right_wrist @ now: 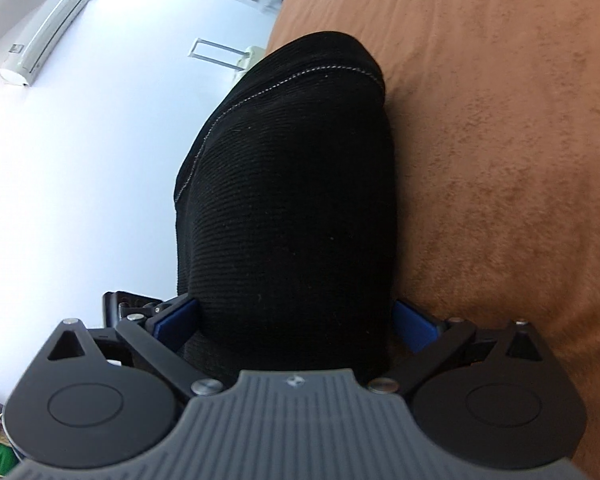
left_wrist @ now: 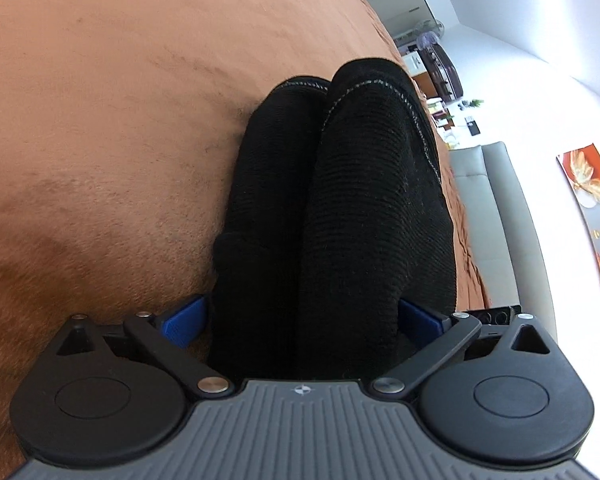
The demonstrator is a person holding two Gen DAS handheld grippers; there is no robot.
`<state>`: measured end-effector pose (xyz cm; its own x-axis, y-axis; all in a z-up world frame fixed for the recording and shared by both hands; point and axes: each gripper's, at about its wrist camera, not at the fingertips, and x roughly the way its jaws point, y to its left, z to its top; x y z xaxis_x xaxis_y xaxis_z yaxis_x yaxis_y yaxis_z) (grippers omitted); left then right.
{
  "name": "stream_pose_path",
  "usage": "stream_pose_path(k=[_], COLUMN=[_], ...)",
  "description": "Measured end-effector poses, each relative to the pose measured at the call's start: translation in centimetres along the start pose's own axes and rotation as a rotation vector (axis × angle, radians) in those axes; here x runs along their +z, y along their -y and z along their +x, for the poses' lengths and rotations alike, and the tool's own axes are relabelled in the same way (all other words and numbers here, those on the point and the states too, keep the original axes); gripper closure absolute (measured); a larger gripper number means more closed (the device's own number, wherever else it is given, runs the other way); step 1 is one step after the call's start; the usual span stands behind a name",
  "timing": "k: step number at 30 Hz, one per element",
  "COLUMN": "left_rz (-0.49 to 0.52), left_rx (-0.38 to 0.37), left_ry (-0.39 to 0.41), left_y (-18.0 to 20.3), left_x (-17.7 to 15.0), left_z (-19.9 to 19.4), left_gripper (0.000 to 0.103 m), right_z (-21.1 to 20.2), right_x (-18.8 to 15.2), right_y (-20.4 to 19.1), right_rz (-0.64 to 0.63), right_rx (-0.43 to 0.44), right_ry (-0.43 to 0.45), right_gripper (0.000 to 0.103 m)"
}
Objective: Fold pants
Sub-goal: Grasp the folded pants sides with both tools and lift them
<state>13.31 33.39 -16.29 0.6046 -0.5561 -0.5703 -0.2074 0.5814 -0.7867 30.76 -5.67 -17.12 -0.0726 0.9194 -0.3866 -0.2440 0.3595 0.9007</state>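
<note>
Black ribbed pants point(left_wrist: 340, 208) fill the middle of both wrist views, bunched between each gripper's blue pads. On the left gripper point(left_wrist: 302, 320) the jaws stand fairly wide, with thick folded cloth packed between them, two rolls side by side showing pale stitching. On the right gripper point(right_wrist: 294, 320) the jaws likewise clasp one broad bundle of the same pants point(right_wrist: 288, 200), a stitched seam crossing its far end. Beside the cloth in both views lies a brown plush bedspread point(left_wrist: 120, 120). A white wall-mounted air conditioner point(right_wrist: 44, 50) shows in the right view.
</note>
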Motion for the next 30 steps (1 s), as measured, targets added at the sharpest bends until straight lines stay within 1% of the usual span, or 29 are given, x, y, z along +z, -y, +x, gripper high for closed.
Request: stream_pose_path(k=[4,7,11,14,16,19,21,23,25,30], left_rz=[0.018,0.021,0.024,0.037,0.044,0.053,0.047,0.052,0.072,0.101], left_rx=[-0.01,0.012,0.022,0.031,0.034,0.039,0.033,0.025,0.021,0.005], left_ry=[-0.017,-0.011,-0.007,-0.002,0.008,0.022,0.028,0.034,0.046,0.052], left_y=[0.7,1.1,1.7,2.2,2.5,3.1,3.3,3.6,4.3,6.3], left_x=[0.5,0.4,0.2,0.0,-0.2,-0.5,-0.7,-0.9,-1.2,-2.0], left_z=[0.8,1.3,1.5,1.4,1.3,1.0,0.8,0.4,-0.2,-1.4], left_gripper=[0.0,0.0,0.001,0.007,0.016,0.023,0.026,0.029,0.031,0.032], right_z=[1.1,1.5,1.2,0.9,0.7,0.1,0.0,-1.0,-1.5,-3.5], right_x=[0.4,0.4,0.1,-0.1,-0.3,-0.5,-0.5,-1.0,-1.1,-1.6], right_y=[0.0,-0.2,-0.1,0.1,-0.2,-0.6,-0.9,-1.3,-1.6,-3.6], right_rz=[0.005,-0.006,-0.018,-0.023,-0.028,-0.039,-0.046,-0.051,-0.047,-0.076], right_rx=[0.014,0.018,0.018,0.026,0.027,0.01,0.004,0.002,0.001,0.011], right_ry=[-0.005,-0.002,0.004,0.011,0.019,0.041,0.057,0.063,0.07,0.087], right_gripper=[0.005,0.005,0.009,0.013,0.017,0.021,0.027,0.03,0.031,0.033])
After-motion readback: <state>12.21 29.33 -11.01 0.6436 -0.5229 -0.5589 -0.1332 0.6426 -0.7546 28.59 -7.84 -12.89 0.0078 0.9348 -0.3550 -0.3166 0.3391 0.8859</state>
